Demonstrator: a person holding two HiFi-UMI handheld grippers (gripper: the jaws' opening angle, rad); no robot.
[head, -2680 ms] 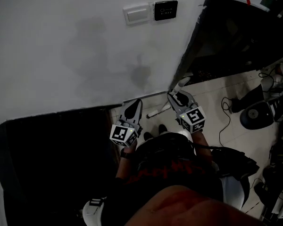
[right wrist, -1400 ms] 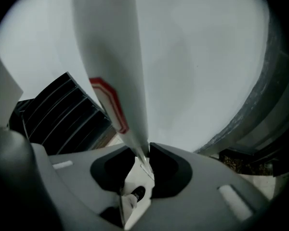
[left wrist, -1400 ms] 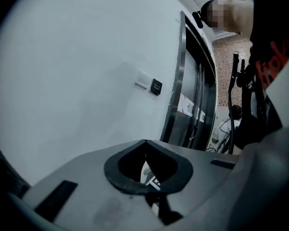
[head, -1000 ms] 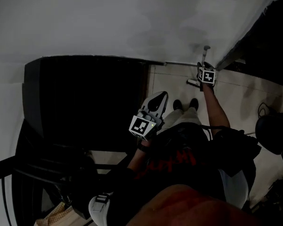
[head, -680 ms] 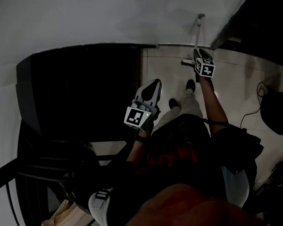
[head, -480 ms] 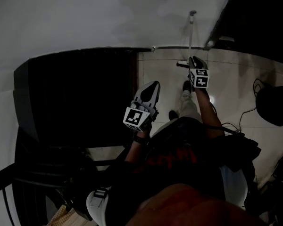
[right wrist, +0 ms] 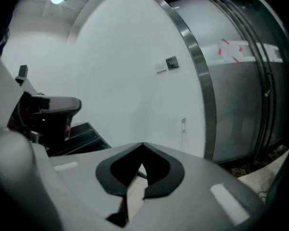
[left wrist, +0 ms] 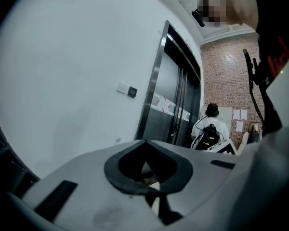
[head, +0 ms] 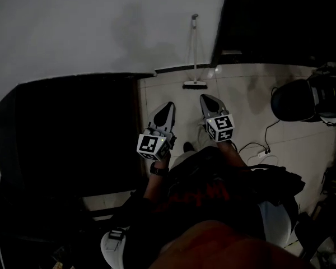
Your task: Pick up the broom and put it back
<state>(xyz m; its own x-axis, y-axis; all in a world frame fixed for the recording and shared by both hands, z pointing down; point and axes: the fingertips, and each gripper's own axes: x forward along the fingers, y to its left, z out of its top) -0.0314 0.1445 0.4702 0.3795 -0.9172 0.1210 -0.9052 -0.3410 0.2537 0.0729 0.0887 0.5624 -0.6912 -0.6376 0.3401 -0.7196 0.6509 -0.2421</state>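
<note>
The slim grey-handled broom with a dark flat head [head: 194,55] stood almost upright. Its head rested on the pale tiled floor [head: 241,105] at the floor's far edge, and its handle leaned on the white wall [head: 101,27], just beside the corner where the metal lift door frame [head: 219,32] began. The left gripper [head: 169,104] and the right gripper [head: 204,97] were both held close to the person's body, well apart from the broom. Each had its jaws together with nothing between them, so the putting back looked done.

The risk from here was probably a fall. Only the lean held the broom up, so its head could slip on the smooth tiles, or the handle could slide sideways along the wall towards the door frame. A passing foot could also knock it over.
</note>
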